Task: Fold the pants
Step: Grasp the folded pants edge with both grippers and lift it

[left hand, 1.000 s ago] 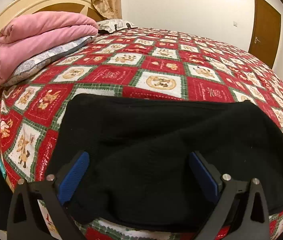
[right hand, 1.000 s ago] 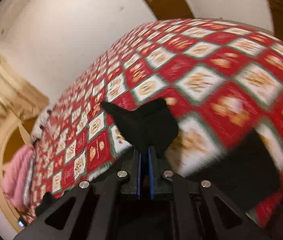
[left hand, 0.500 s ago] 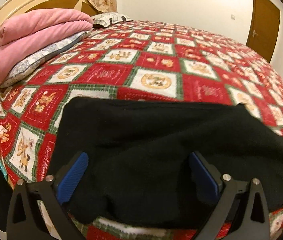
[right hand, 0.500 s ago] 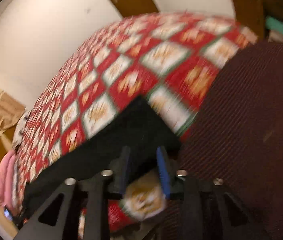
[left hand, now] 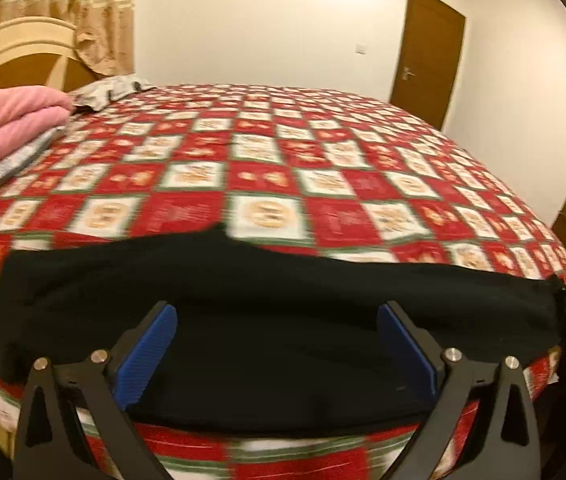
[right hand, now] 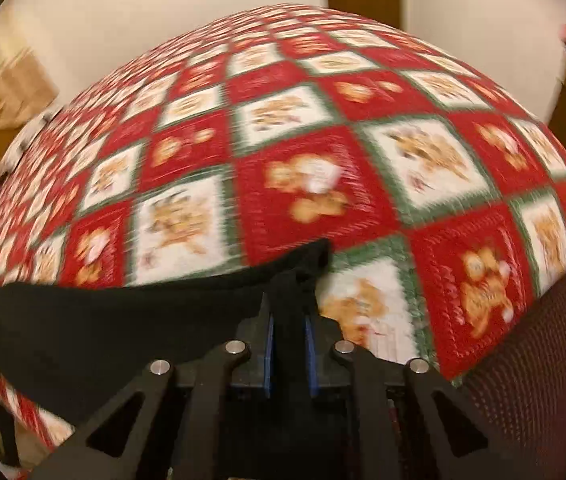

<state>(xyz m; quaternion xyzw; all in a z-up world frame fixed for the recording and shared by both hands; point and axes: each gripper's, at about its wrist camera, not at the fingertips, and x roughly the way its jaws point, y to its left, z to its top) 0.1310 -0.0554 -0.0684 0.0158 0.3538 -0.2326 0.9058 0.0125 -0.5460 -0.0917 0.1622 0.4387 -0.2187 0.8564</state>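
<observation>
The black pants [left hand: 275, 304] lie folded in a long band along the near edge of the bed. My left gripper [left hand: 277, 344] is open, its blue pads wide apart just above the middle of the pants, holding nothing. In the right wrist view the pants [right hand: 95, 320] stretch off to the left, and my right gripper [right hand: 289, 344] is shut on their right end, with black cloth pinched between the blue pads.
The bed has a red, white and green patchwork quilt [left hand: 283, 168]. A folded pink blanket [left hand: 7, 120] and pillows sit at the headboard on the left. A brown door [left hand: 427, 56] is in the far wall. A dark maroon fabric surface [right hand: 535, 352] is at the right.
My right gripper opened briefly, then closed on the right end of the pants and now points across the bed. My left gripper stayed open and tilted up a little.
</observation>
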